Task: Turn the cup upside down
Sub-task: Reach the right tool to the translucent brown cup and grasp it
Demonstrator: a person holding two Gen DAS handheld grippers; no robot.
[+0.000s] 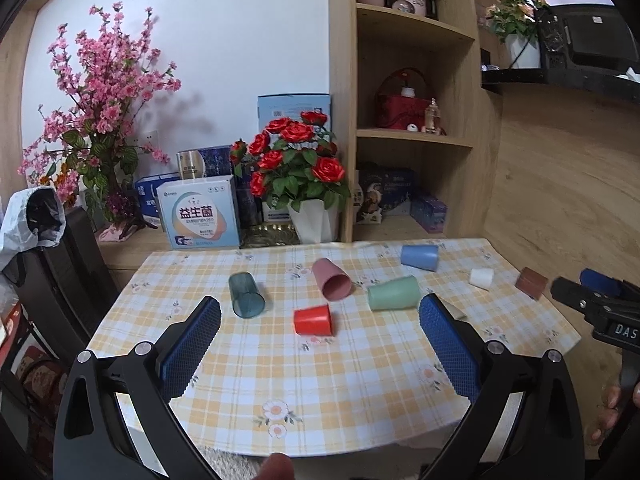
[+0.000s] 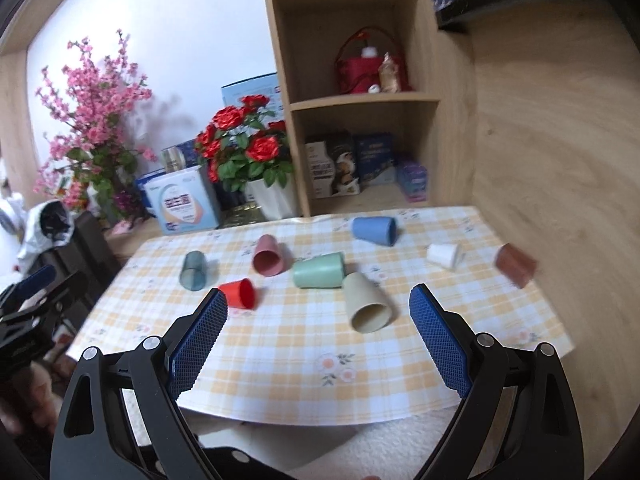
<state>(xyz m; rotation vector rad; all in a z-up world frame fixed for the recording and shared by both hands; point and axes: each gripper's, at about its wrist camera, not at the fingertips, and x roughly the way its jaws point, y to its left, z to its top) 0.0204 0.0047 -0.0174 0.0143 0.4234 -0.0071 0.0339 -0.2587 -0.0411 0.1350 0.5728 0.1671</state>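
Observation:
Several cups lie on their sides on the checked tablecloth: a dark teal one, a red one, a pink one, a green one, a blue one, a small white one and a brown one. A beige cup lies with its mouth toward me in the right wrist view. My left gripper is open and empty above the near table, just before the red cup. My right gripper is open and empty, with the beige cup just beyond its fingers.
Behind the table stand a red rose pot, a pink blossom plant, boxes and a wooden shelf unit. A dark chair is at the left. A wood panel wall bounds the right.

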